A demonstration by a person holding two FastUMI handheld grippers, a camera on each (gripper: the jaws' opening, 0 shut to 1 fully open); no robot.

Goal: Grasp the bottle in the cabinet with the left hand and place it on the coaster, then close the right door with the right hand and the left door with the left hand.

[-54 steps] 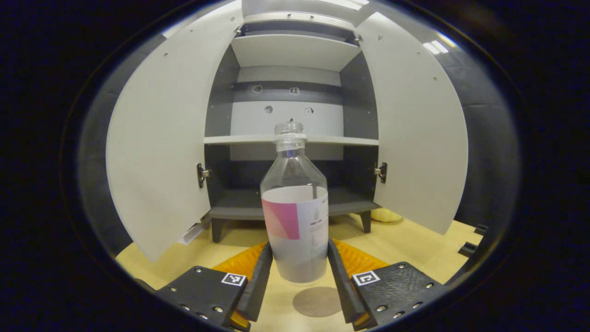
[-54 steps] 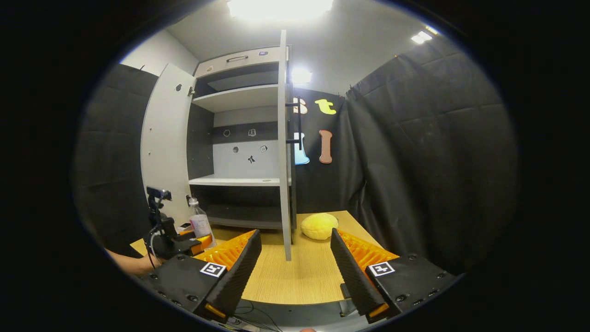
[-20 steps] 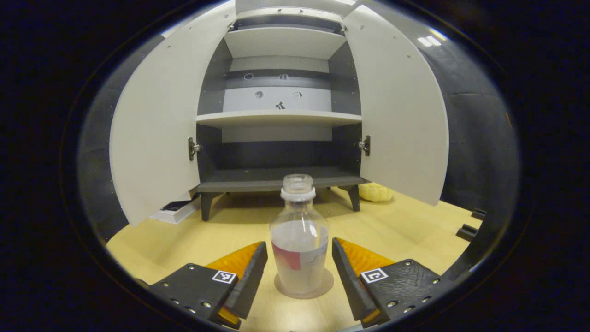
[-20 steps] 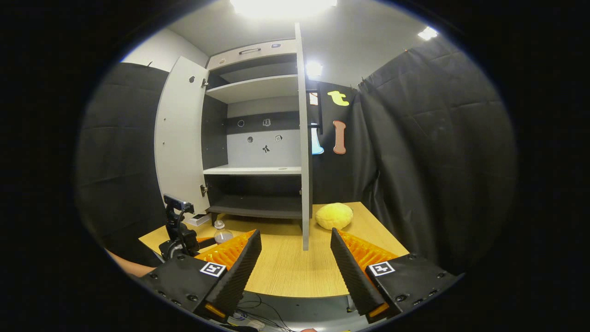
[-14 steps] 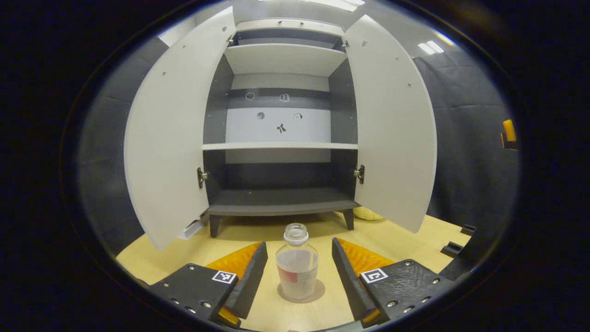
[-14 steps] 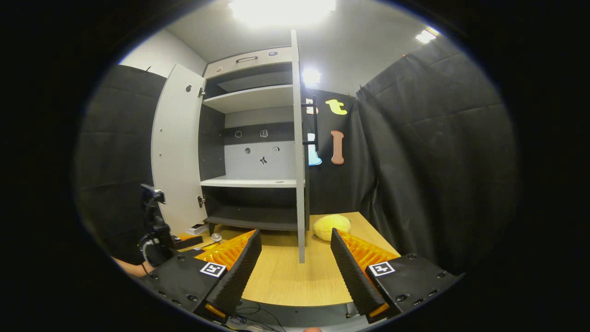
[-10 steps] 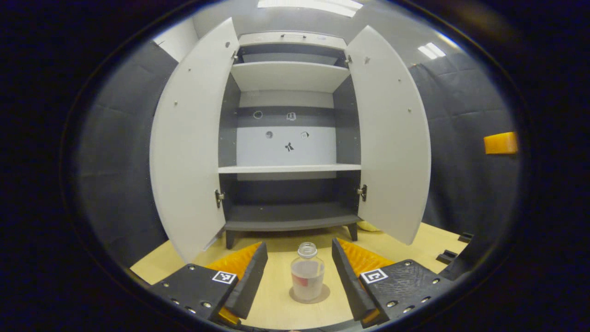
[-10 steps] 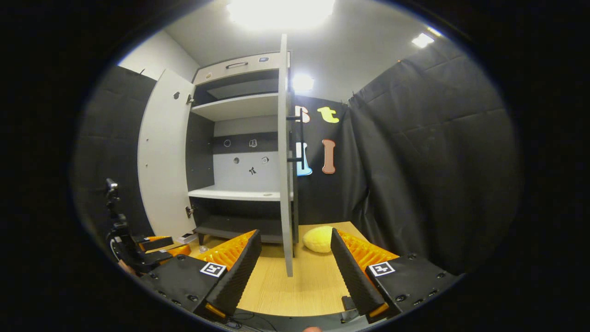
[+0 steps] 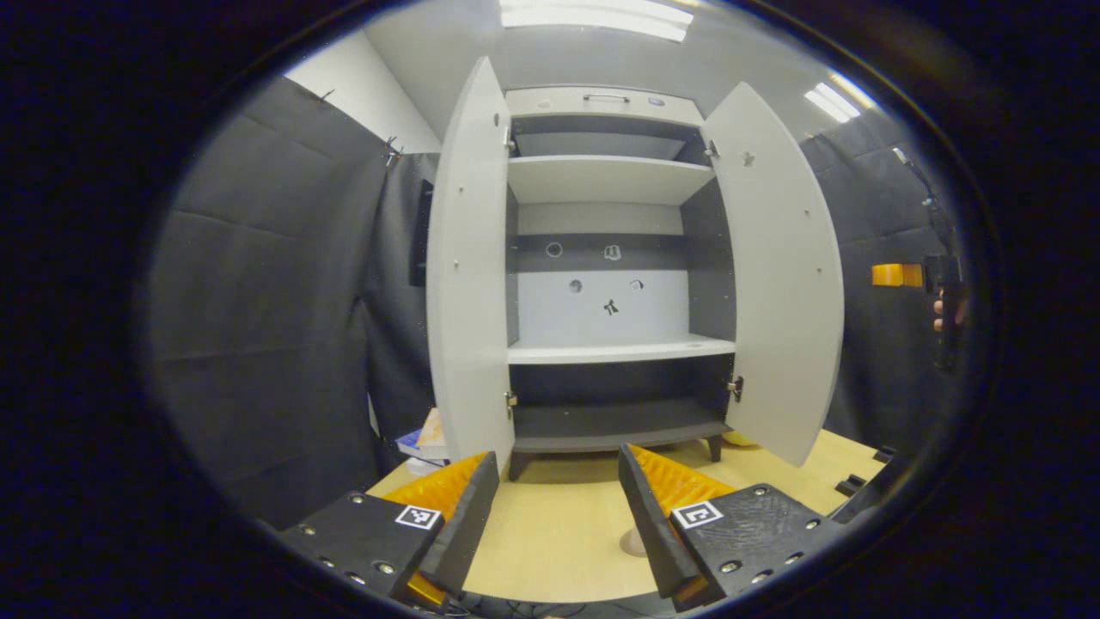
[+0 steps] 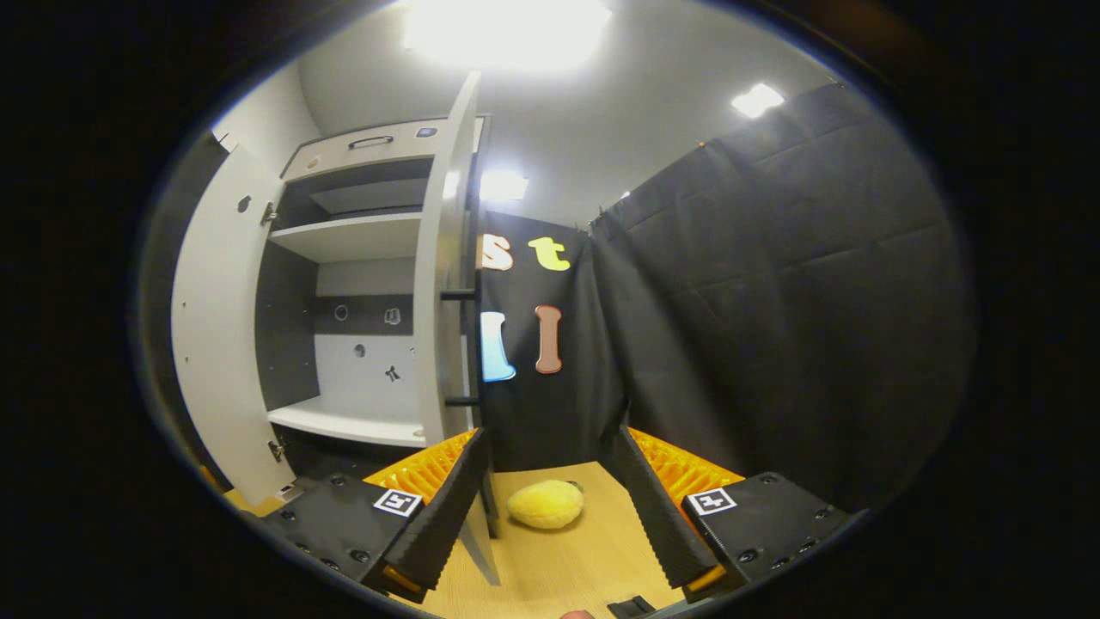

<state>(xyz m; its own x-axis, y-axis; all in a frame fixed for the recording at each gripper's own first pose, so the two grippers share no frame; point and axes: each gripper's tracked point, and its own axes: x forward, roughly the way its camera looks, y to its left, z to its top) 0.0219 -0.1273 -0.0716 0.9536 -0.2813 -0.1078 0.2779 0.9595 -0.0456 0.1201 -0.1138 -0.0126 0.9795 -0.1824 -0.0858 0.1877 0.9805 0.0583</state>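
With both the left gripper (image 9: pixel 559 507) and the right gripper (image 10: pixel 550 494) gaping wide and carrying nothing, the round tan coaster (image 9: pixel 632 542) is peeking beside a left finger, its bottle hidden, so the tall pale-grey right door (image 10: pixel 443 344) is risking getting shoved carelessly and slamming the grey shelved cabinet (image 9: pixel 606 258).

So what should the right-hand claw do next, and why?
Probably swing the open right gripper left against the outer face of the right door to push it shut: that door stands wide open, edge-on just ahead, and both grippers hold nothing.

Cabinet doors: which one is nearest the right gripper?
The right door, seen edge-on just beyond the right gripper, dark handle showing; the left door stands farther off.
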